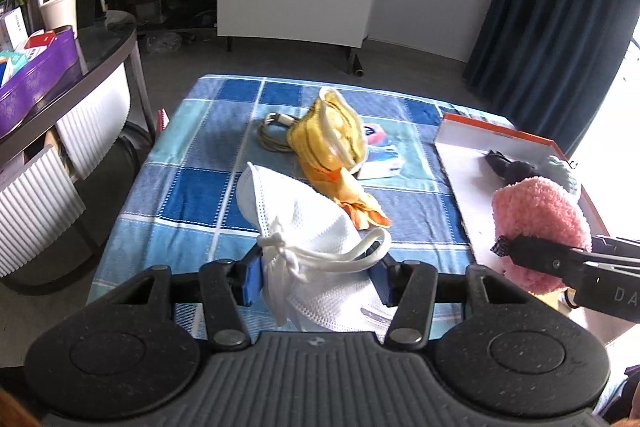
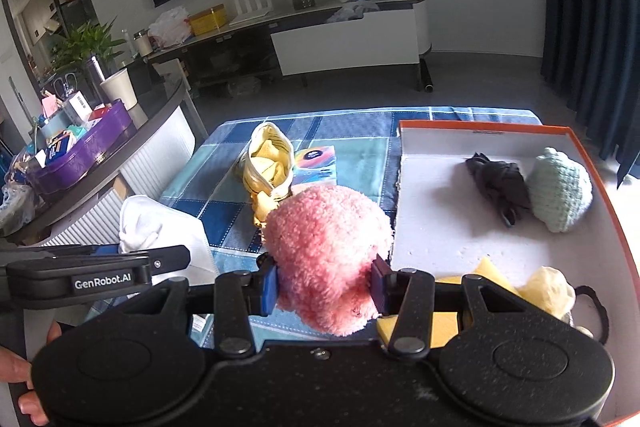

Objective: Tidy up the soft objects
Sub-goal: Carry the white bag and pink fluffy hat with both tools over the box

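I see the tabletop (image 1: pixel 192 163) spread with a blue checked cloth, and at its right side an open box (image 2: pixel 440 227) with an orange rim and a white floor. My left tool (image 1: pixel 316 279) is clenched on a white mask (image 1: pixel 304 227), its blue pads pressing both sides of the folded fabric near the knotted ear loops, with the mask's far end sticking out ahead over the cloth. My right tool (image 2: pixel 326 283) grips a pink fluffy ball (image 2: pixel 328 247) between its pads, and I see that ball lifted just beside the box's left wall, near the front of the tabletop. In the middle of the cloth lies a yellow pouch (image 1: pixel 328 135), gaping open, with an orange cloth (image 1: pixel 360 203) trailing from it toward me. Just beyond the pouch sits a small colourful packet (image 2: pixel 316 167), and to its left a coiled cable (image 1: pixel 272 135). Inside the box, a mint knitted piece (image 2: pixel 560 187) rests near the right wall, touching a black crumpled cloth (image 2: pixel 496 183). A pale yellow lump (image 2: pixel 548 291) sits at the box's near end.
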Demonstrator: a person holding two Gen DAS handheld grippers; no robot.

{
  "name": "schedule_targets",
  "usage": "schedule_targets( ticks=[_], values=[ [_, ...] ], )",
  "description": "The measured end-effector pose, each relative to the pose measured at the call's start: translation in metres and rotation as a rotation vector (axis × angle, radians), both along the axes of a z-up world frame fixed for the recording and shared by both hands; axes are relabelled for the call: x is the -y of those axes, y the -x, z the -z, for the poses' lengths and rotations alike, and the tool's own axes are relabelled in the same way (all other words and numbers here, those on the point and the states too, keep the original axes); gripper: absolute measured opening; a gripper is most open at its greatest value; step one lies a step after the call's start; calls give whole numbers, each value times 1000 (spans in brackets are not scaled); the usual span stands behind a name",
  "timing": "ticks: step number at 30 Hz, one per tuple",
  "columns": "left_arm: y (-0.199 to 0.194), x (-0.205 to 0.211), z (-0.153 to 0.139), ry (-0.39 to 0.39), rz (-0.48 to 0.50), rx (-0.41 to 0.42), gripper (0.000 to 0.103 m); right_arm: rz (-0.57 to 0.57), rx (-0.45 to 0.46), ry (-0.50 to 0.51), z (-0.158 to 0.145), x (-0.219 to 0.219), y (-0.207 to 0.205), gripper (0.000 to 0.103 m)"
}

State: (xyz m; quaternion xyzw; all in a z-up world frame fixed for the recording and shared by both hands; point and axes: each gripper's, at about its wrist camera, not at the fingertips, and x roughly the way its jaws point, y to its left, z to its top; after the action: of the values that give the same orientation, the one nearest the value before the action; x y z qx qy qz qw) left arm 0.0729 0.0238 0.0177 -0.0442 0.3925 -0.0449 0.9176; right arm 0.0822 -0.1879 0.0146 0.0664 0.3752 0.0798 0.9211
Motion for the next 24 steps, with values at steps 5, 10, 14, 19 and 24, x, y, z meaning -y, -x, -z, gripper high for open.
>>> schedule_targets(
  ticks=[5, 10, 14, 19, 24],
  values=[
    [2, 11, -1, -7, 20, 2, 53, 18, 9, -2, -4, 6, 7, 55],
    [3, 19, -2, -17, 36, 0, 53, 36, 15, -6, -5, 13, 11, 55],
    [4, 23, -3, -20, 48, 4, 54, 43, 18, -5, -6, 16, 14, 55],
    [4, 31, -3, -25, 66, 3, 54, 55, 21, -7, -7, 21, 16, 55],
    [4, 40, -4, -25, 90, 3, 54, 69, 24, -11, -9, 27, 19, 55]
  ],
)
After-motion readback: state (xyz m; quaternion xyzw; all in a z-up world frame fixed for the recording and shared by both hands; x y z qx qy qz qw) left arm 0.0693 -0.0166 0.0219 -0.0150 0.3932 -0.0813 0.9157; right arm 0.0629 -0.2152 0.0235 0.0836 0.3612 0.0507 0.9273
